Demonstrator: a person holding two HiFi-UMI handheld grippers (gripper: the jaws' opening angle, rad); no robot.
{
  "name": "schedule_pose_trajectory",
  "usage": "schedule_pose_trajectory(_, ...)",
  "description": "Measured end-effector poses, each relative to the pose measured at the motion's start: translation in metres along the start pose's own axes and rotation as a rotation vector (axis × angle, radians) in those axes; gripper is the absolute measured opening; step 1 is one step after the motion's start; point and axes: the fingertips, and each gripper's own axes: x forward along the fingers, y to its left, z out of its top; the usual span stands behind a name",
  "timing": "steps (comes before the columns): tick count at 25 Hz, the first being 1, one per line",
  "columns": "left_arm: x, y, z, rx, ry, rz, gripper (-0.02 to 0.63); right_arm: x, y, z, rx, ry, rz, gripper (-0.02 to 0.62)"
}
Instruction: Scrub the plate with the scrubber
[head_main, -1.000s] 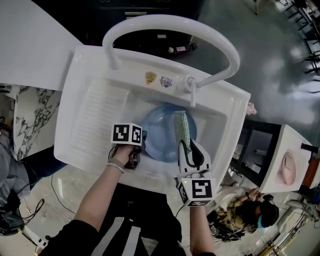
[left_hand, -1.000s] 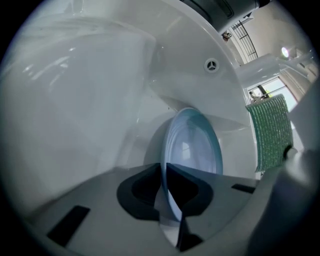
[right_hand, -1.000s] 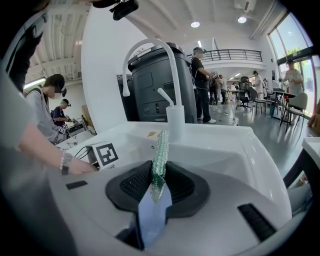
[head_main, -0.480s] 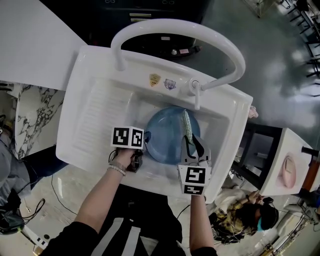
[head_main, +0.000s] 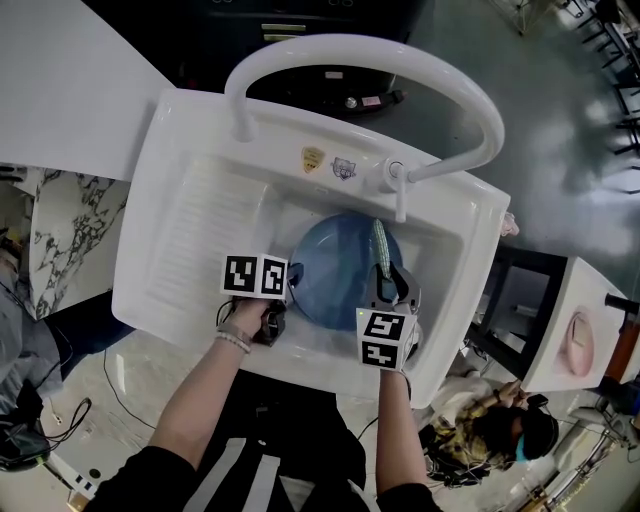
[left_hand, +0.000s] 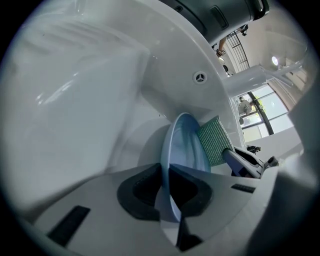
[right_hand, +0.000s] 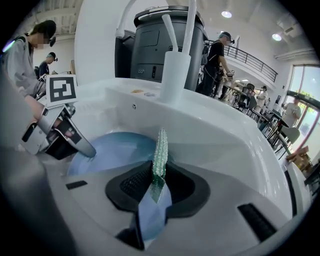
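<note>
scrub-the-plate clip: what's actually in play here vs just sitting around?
In play: blue plate, rim held by the left gripper, whose fingers have just been closing on it; green scrubber, clamped in the right gripper.
Just there: faucet; stickers on the sink rim; dark bin behind.

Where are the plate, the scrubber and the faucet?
plate (head_main: 325, 268): head view, bare blue face.
scrubber (right_hand: 160, 147): right gripper view, green upper edge.
faucet (right_hand: 175, 75): right gripper view, white base.
</note>
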Motion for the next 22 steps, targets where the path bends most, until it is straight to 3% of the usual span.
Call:
schedule_pose_trajectory(7, 0.000, -0.002, 0.000, 0.006, 0.006, -0.033, 0.025, 0.012, 0.024, -0.006, -0.055, 0.029, 0.041, 0.091)
schedule_pose_trajectory(15, 0.000, -0.005, 0.000, 0.012, 0.004, -0.052, 0.029, 0.022, 0.060, -0.003, -0.143, 0.034, 0.170, 0.091)
schedule_pose_trajectory(22, 0.000, -0.005, 0.002, 0.014, -0.004, -0.058, 0.031, 0.022, 0.092, -0.003, -0.373, 0.040, 0.307, 0.091)
